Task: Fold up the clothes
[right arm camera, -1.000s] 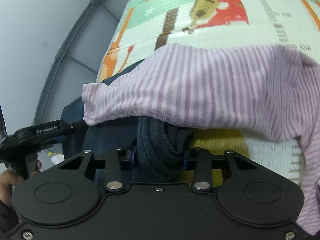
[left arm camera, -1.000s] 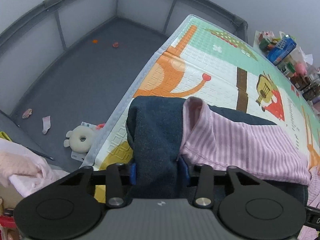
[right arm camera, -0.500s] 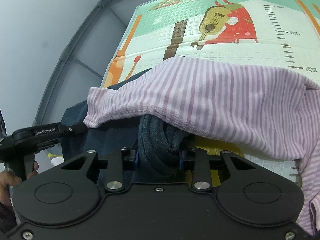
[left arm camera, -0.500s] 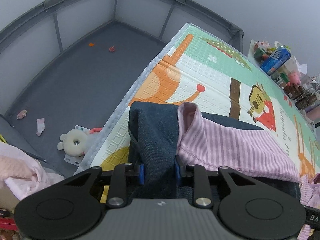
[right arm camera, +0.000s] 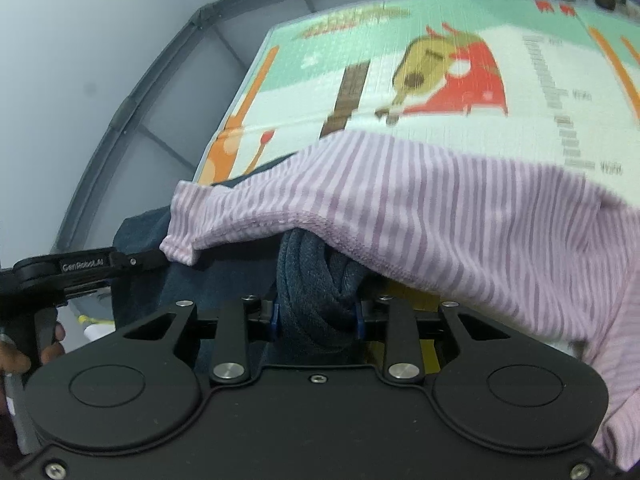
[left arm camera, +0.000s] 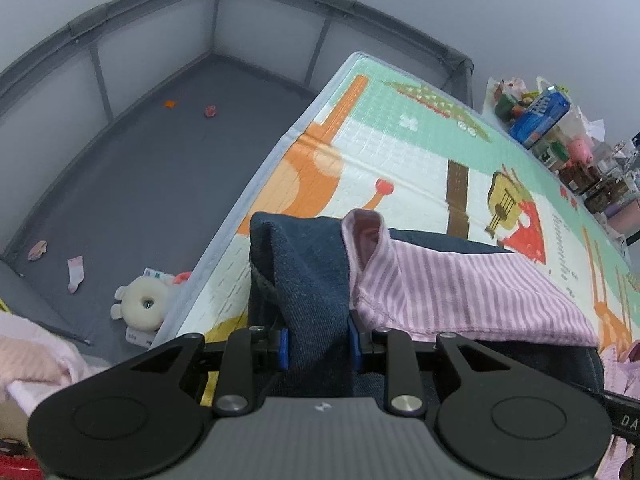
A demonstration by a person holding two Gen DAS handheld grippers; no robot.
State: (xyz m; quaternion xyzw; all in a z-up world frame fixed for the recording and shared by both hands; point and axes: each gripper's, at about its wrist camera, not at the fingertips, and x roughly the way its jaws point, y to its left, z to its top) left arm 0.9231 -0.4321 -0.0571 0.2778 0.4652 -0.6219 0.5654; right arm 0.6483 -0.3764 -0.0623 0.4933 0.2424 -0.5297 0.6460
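While lifted above the play mat [left arm camera: 420, 152], left gripper [left arm camera: 316, 340] clamped on a thick fold of dark denim garment [left arm camera: 308, 264]; pink striped garment [left arm camera: 460, 292] draped over its upper edge. Heavy, fairly stiff cloth, best pinched at edge or hem.

Seen from the right wrist, though blurred: right gripper [right arm camera: 316, 320] clenched on a bunched wad of that denim, striped knit hanging soft, light, probably prone to slipping off.

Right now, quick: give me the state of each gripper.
Left gripper: shut on the dark blue denim garment.
Right gripper: shut on a bunched part of the same denim garment, under the pink striped top.
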